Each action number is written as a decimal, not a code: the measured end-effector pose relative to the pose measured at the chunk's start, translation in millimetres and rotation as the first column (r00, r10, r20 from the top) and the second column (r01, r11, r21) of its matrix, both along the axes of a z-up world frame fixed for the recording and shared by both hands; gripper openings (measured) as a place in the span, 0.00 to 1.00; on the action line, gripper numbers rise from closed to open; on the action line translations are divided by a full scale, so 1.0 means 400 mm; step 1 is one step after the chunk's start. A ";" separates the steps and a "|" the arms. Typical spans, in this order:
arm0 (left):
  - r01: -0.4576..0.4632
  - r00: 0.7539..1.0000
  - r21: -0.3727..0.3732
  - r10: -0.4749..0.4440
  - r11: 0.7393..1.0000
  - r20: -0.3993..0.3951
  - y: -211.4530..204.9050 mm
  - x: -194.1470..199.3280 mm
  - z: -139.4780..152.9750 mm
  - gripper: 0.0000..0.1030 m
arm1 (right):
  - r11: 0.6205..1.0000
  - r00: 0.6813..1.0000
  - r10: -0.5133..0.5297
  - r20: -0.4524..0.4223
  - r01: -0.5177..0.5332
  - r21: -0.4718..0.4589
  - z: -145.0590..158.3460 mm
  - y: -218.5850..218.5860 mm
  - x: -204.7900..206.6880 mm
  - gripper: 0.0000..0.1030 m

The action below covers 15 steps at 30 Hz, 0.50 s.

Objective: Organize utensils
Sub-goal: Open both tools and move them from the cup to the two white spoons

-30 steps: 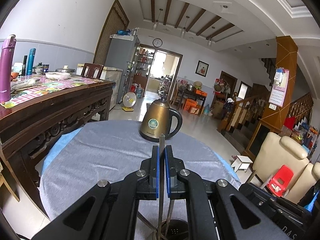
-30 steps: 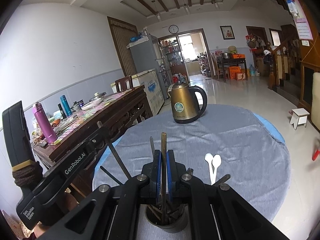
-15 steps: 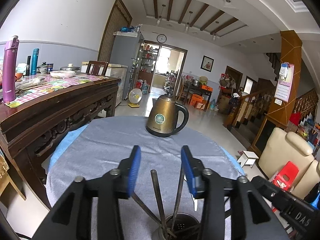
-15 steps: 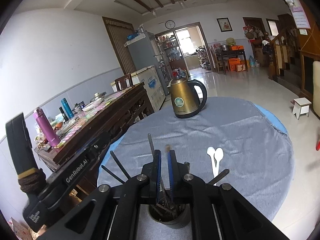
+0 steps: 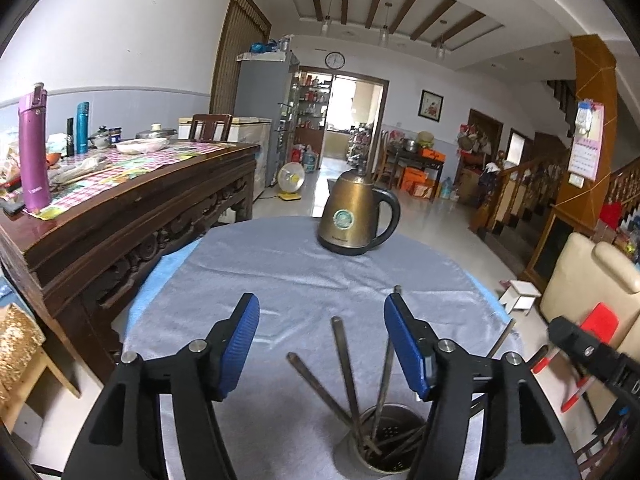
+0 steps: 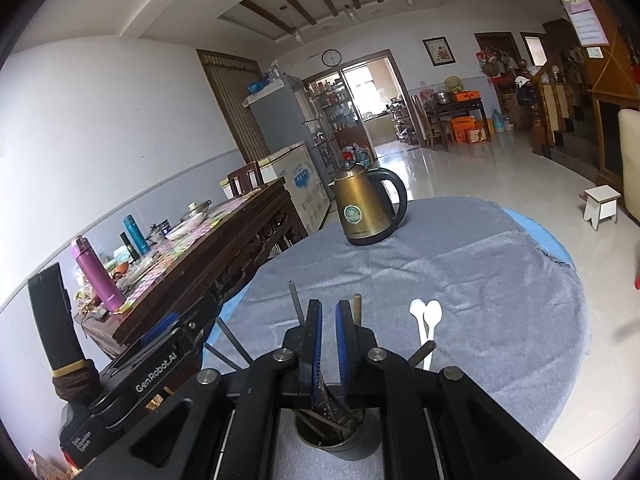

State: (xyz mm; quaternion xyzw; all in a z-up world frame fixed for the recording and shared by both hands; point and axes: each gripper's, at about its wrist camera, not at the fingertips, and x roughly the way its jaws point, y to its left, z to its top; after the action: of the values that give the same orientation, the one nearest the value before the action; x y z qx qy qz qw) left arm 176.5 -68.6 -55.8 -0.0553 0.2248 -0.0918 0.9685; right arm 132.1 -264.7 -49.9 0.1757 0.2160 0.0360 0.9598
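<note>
Left hand-held gripper [image 5: 322,338] stands with its blue pads [image 5: 240,344] spread wide, its jaws having just been opening, and nothing pressed between them; we see the dark metal chopsticks [image 5: 345,364] leaning free in the gap, their lower ends down in the round metal holder [image 5: 386,446] at the near edge of the surface [image 5: 280,280]; the holder sits on the grey cloth, below and slightly right of the pads. Right hand-held gripper [image 6: 326,330] has its pads pressed almost together with only a thin slit showing; whether anything is pinched there we cannot tell; it hangs directly over the same holder [image 6: 340,436], where more sticks lie crossed inside; one grey stick [image 6: 297,308] rises just left of the pads and one brownish stick [image 6: 357,309] just right of them. Two white spoons [image 6: 426,322] lie side by side on the cloth, near the holder's right, bowls pointing away from us. Well apart, at the far side of the surface, a brass-coloured kettle [image 6: 362,210] stands upright with its black handle to the right. Beside the surface runs a carved dark wooden table [image 5: 120,216] carrying a purple bottle [image 5: 34,148].
</note>
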 end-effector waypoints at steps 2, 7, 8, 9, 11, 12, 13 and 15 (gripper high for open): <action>-0.010 1.000 0.018 0.011 1.000 -0.007 0.005 -0.003 0.003 0.65 | 1.000 1.000 -0.011 0.003 0.011 0.007 0.002 -0.008 -0.004 0.12; -0.033 0.999 0.049 0.034 0.998 -0.026 0.022 -0.007 0.013 0.65 | 1.000 1.000 -0.029 0.002 0.029 0.009 0.009 -0.017 -0.013 0.13; -0.034 0.999 0.053 0.036 0.998 -0.031 0.025 -0.008 0.014 0.66 | 0.999 1.000 -0.031 0.002 0.031 0.008 0.012 -0.019 -0.013 0.13; -0.035 0.999 0.056 0.037 0.998 -0.035 0.029 -0.009 0.017 0.66 | 0.999 0.999 -0.033 0.002 0.033 0.007 0.016 -0.020 -0.014 0.13; -0.042 0.998 0.063 0.045 0.997 -0.041 0.040 -0.009 0.024 0.66 | 0.999 0.999 -0.038 0.004 0.038 0.002 0.026 -0.021 -0.017 0.13; -0.048 0.998 0.066 0.051 0.997 -0.044 0.045 -0.009 0.027 0.66 | 0.999 0.999 -0.039 0.005 0.039 0.000 0.029 -0.023 -0.019 0.13; -0.054 0.997 0.066 0.057 0.996 -0.047 0.054 -0.010 0.033 0.66 | 0.999 0.999 -0.041 0.005 0.041 -0.001 0.034 -0.022 -0.021 0.13; -0.062 0.997 0.064 0.065 0.996 -0.051 0.068 -0.014 0.043 0.66 | 0.999 0.999 -0.045 0.007 0.045 0.000 0.042 -0.022 -0.025 0.13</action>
State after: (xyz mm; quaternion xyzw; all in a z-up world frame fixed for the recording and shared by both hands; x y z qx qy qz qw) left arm 171.0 -41.5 -38.8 -0.0345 0.2513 -0.0524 0.9659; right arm 122.0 -273.6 -33.0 0.1801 0.2089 0.0151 0.9611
